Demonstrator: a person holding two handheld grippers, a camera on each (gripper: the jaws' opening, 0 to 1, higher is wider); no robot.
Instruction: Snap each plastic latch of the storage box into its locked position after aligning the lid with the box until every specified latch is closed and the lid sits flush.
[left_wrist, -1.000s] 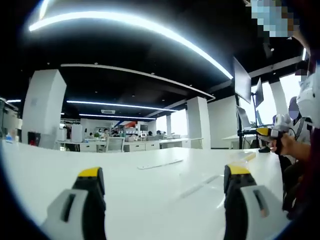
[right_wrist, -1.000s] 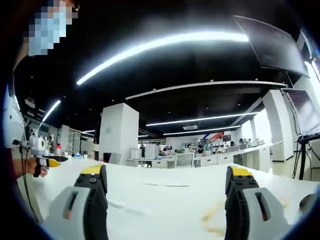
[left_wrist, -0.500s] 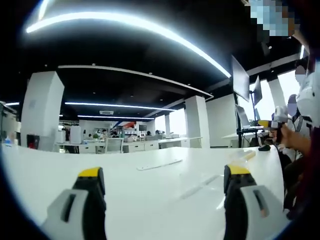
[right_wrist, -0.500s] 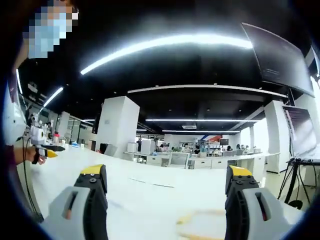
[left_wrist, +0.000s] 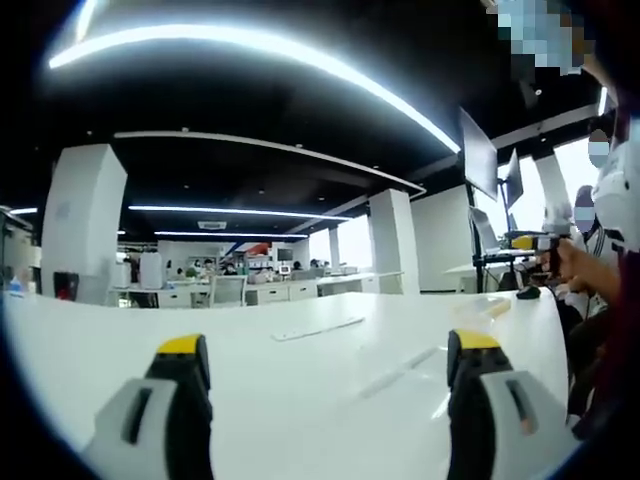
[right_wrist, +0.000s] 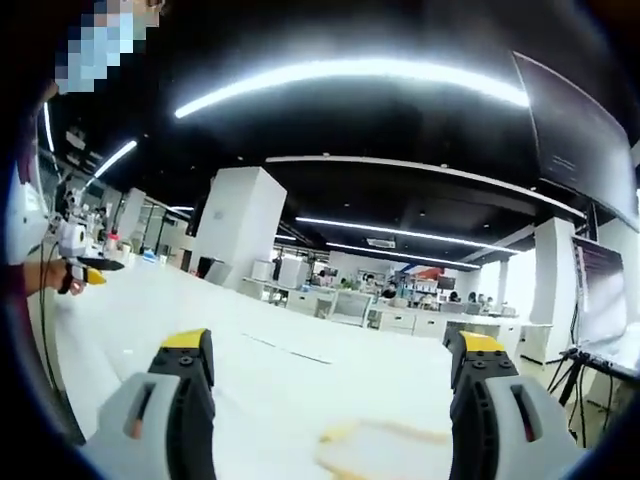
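Note:
My left gripper (left_wrist: 330, 345) stands open over a white table (left_wrist: 300, 380), its yellow-tipped jaws wide apart with nothing between them. My right gripper (right_wrist: 330, 342) is open too, and empty. Low in the right gripper view a pale, yellow-edged translucent shape (right_wrist: 385, 445) lies on the table between the jaws; I cannot tell whether it is the lid or the box. A yellowish piece (left_wrist: 490, 310) lies at the table's far right in the left gripper view. A person's hand holds the right gripper (left_wrist: 525, 242) at the right edge there. The left gripper (right_wrist: 88, 270) appears at the far left of the right gripper view.
A thin flat strip (left_wrist: 312, 328) lies mid-table, seen also as a strip (right_wrist: 285, 350) in the right gripper view. Monitors on a stand (left_wrist: 485, 160) rise at the right. White pillars (left_wrist: 85, 215), desks and seated people fill the office beyond the table.
The right gripper's camera has tilted and swung, so the yellow-edged shape now sits lower and further left in its view. In the left gripper view the right gripper has risen slightly. Both stay open.

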